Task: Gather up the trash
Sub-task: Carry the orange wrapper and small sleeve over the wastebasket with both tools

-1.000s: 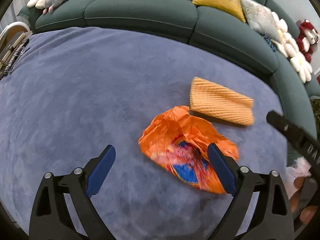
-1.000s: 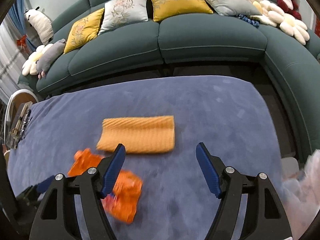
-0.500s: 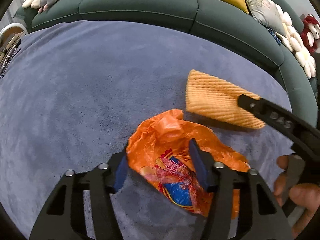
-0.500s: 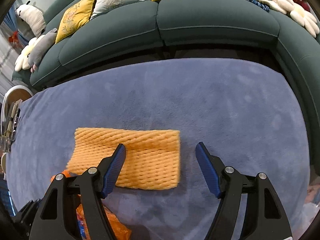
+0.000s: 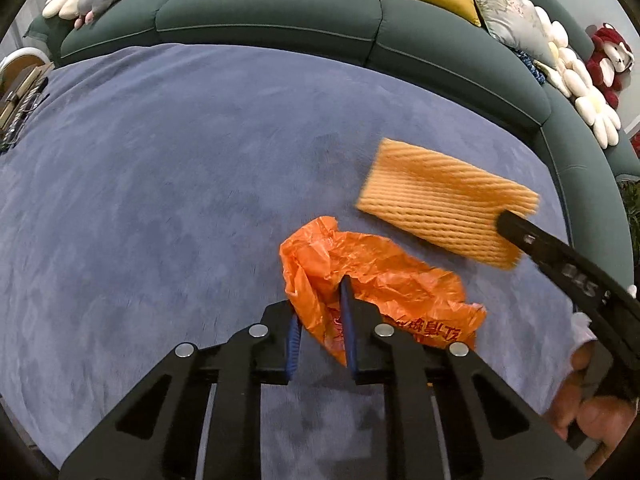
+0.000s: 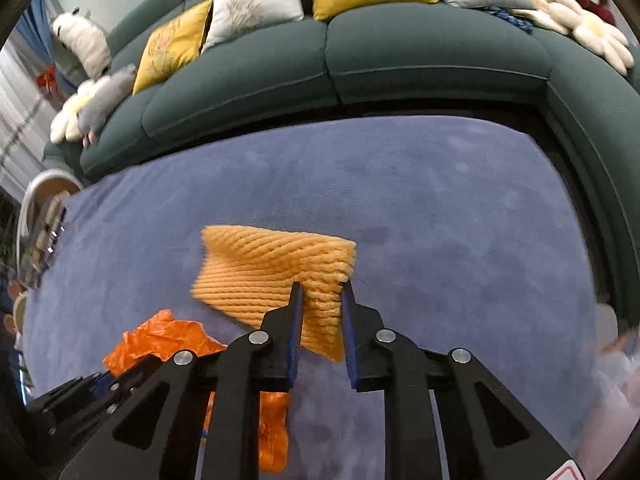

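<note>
A crumpled orange plastic bag (image 5: 376, 280) lies on the blue carpet. My left gripper (image 5: 320, 312) is shut on its near left fold. A ribbed orange foam net sheet (image 5: 444, 208) lies just beyond the bag. My right gripper (image 6: 320, 300) is shut on the near right corner of that foam sheet (image 6: 272, 272), which looks slightly lifted and blurred. The right gripper's finger also shows in the left wrist view (image 5: 560, 264) at the sheet's right end. The bag shows at the lower left of the right wrist view (image 6: 168, 336).
A curved dark green sofa (image 5: 264, 12) with yellow and grey cushions and plush toys rings the far side of the blue carpet (image 5: 160, 184). A small stand with objects (image 5: 16, 96) sits at the carpet's left edge. Pale crumpled material (image 6: 616, 368) shows at the right wrist view's right edge.
Both grippers went from wide open to shut. The left closed on the orange bag; the right moved forward over the foam sheet and closed on its corner.
</note>
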A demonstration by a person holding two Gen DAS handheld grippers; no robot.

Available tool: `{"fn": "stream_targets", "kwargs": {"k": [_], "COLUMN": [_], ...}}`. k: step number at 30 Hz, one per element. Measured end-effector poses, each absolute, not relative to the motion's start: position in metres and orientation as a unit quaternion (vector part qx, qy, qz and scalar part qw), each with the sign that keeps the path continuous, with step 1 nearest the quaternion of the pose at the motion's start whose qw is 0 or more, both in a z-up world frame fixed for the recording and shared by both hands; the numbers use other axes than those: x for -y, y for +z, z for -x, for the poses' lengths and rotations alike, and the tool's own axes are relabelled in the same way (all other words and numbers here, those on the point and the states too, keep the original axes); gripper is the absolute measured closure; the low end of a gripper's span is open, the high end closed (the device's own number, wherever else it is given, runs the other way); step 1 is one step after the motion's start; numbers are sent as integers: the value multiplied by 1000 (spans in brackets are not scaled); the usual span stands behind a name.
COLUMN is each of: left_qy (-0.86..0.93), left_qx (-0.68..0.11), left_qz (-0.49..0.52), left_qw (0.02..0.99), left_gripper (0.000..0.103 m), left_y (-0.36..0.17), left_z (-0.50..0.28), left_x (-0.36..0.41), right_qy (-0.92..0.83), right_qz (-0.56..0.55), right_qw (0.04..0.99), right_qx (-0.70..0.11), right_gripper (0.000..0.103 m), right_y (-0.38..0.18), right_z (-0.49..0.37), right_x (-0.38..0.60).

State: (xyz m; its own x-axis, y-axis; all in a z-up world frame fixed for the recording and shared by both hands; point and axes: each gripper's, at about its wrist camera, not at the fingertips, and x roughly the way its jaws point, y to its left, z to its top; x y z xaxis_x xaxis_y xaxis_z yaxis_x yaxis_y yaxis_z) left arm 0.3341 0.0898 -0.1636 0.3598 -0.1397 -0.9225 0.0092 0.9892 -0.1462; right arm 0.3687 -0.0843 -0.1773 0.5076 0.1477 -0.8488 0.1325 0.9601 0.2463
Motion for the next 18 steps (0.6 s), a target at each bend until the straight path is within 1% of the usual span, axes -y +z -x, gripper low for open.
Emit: {"fn": "stream_targets", "kwargs": {"k": [5,12,15,18], "left_qy": [-56,-83,-99,-118], "left_qx": [-552,-524,-512,-500], "left_qz": [54,35,24,17], "left_qw": [830,847,853,858], "left_gripper": [86,86,86,86], "left_y": [-139,-97,-80,-65], "left_z": [-311,-272,-255,-236], "left_x": [-77,-45,-28,-8], "right_qy": [-17,-58,-77,-97], "right_qz": [-151,-132,-120,-140], "right_qw": [868,884,887,886], "right_qx": [-473,-444,-438,-431], "right_gripper": [86,86,86,86], "right_y": [-143,-93,-81,-72], "right_z": [-323,-250,-218,-177], "right_x": [105,137,150,173]}}
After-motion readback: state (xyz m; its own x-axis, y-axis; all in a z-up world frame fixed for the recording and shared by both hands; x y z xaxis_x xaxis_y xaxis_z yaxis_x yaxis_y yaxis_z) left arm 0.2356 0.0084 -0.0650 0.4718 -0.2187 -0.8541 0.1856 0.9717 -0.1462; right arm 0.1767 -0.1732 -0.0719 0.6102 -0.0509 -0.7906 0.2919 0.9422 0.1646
